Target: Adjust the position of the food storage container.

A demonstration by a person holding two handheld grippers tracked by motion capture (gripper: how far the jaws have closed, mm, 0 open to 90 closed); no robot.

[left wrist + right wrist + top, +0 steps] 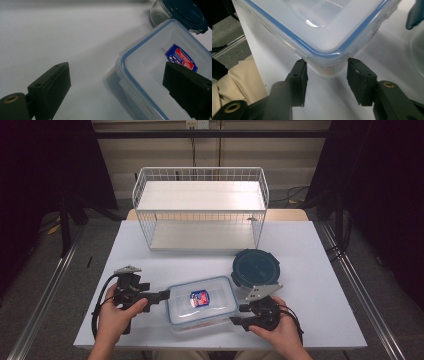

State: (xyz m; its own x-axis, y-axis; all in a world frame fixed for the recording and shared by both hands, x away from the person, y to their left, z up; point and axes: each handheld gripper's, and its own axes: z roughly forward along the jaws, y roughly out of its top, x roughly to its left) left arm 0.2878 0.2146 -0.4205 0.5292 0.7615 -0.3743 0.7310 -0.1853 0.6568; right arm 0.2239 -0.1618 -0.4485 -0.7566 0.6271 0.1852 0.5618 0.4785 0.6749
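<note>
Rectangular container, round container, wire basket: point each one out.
Rectangular container [202, 303], high view, on its clear lid beside the label.
Round container [257, 268], high view, at the middle of its dark blue lid.
Wire basket [200, 211], high view, on the front top rim.

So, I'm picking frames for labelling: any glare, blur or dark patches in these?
High view: sharp on the table, room edges very dark, rack shelves nearly washed out. Left gripper view: box lid label readable, near claw pads soft. Right gripper view: small glare streak on the box lid, corner sharp, background soft.
</note>
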